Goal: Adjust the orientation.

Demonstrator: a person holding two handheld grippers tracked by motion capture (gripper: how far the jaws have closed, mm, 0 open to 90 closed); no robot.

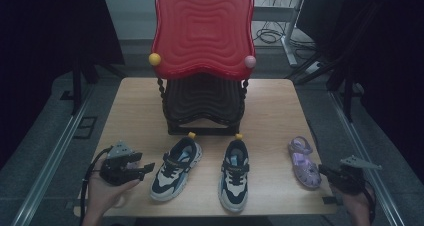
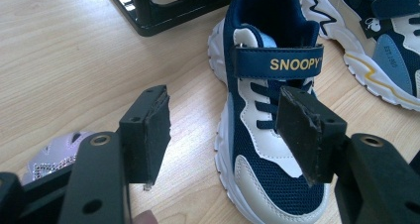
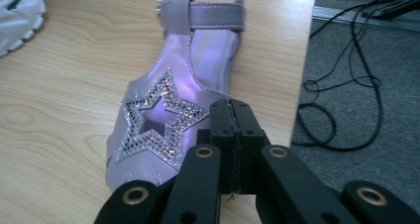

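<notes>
I see rack (image 1: 202, 111) far, sneakers (image 1: 176, 168) between, my left gripper (image 1: 145, 169) spread, right gripper (image 3: 232, 107) pressed together over sandal (image 3: 168, 115), toe near, lengthwise near-far.

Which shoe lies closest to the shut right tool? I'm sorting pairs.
The purple star sandal, alone at the table's right edge; both navy-and-white sneakers sit farther left.

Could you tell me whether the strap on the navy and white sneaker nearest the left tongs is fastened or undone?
Fastened: on the navy and white mesh sneaker, the navy strap lettered SNOOPY lies flat across the tongue, above the laces.
</notes>
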